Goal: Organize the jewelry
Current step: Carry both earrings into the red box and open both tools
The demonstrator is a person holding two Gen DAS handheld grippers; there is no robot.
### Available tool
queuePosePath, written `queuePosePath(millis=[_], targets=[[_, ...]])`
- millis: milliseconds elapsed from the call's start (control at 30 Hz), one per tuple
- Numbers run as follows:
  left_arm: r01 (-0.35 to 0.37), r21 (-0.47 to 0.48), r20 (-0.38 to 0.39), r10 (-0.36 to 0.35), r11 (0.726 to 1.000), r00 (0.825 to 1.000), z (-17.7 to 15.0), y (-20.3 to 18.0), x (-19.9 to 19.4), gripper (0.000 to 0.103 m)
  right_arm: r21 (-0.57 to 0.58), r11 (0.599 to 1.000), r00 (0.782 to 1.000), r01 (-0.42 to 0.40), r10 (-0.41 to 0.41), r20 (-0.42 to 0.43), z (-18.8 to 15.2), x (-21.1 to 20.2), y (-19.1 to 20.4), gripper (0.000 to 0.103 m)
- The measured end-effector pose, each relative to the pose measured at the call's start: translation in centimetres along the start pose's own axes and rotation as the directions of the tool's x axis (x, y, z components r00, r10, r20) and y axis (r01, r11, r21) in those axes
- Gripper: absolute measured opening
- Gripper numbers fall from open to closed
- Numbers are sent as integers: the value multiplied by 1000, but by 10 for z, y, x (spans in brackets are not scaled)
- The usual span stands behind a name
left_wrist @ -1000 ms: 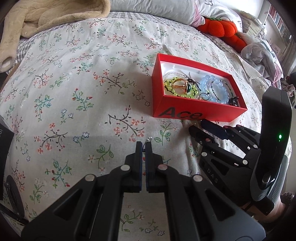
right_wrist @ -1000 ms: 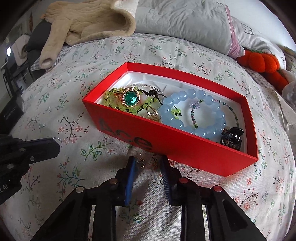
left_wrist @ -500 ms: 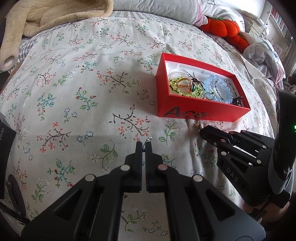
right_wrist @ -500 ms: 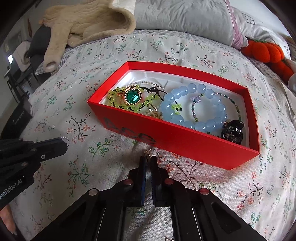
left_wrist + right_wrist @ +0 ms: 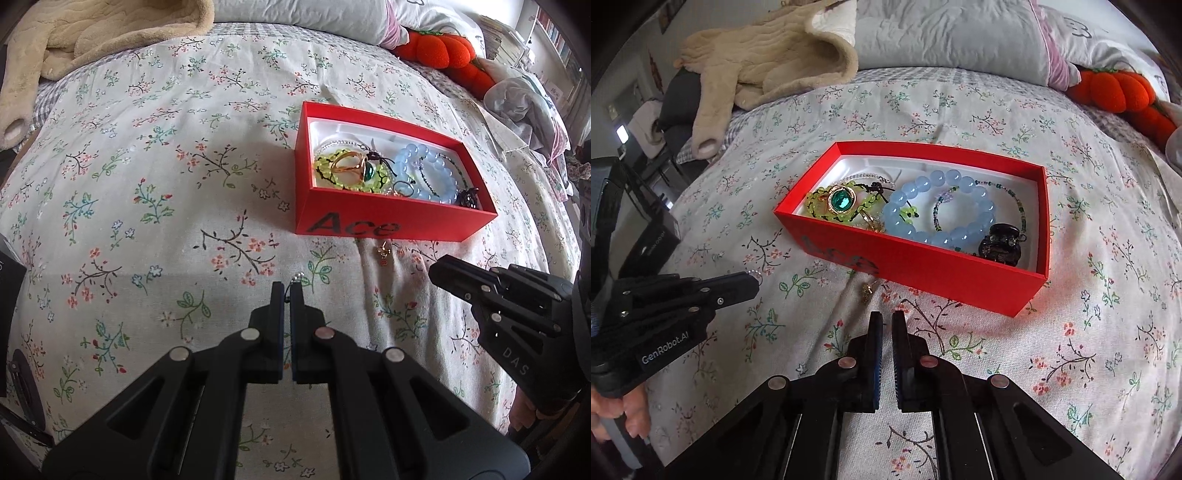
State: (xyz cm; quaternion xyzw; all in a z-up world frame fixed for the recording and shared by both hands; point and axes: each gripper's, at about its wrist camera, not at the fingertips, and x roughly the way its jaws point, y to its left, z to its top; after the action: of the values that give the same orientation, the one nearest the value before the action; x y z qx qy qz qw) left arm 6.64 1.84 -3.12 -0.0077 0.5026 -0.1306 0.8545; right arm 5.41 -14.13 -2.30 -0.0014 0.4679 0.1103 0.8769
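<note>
A red box (image 5: 391, 225) (image 5: 923, 264) on the floral bedspread holds a green-stone ring (image 5: 839, 199), a yellow-green bead bracelet (image 5: 332, 173), a blue bead bracelet (image 5: 942, 206) and a black charm (image 5: 1001, 245). A small gold earring (image 5: 384, 253) (image 5: 866, 291) lies on the bedspread just in front of the box. My left gripper (image 5: 286, 290) is shut on a small silver beaded piece (image 5: 298, 277), also seen in the right wrist view (image 5: 753, 274). My right gripper (image 5: 885, 319) is shut and empty, just short of the earring.
A beige plush blanket (image 5: 768, 62) and grey pillows (image 5: 945, 33) lie at the head of the bed. An orange pumpkin plush (image 5: 439, 51) sits at the far right. A black box (image 5: 650, 240) stands at the bed's left edge.
My right gripper closed without holding the gold earring and pulled back from the box; the earring lies on the bedspread. My left gripper stayed shut on the silver piece.
</note>
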Motion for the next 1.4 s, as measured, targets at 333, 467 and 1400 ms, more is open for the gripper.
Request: queuePosePath(millis=[333, 467, 1400], targets=[[2, -21, -3, -2, 1000, 1000, 3, 5, 1, 3, -11, 1000, 1000, -11, 11, -11, 1, 12, 4, 48], [10, -31, -3, -10, 999, 1000, 4, 8, 1, 3, -41, 999, 1000, 2, -2, 12, 3, 19, 14, 47], [23, -53, 20, -22, 998, 1000, 8, 16, -8, 3, -53, 998, 1000, -29, 30, 4, 7, 21, 25, 5]])
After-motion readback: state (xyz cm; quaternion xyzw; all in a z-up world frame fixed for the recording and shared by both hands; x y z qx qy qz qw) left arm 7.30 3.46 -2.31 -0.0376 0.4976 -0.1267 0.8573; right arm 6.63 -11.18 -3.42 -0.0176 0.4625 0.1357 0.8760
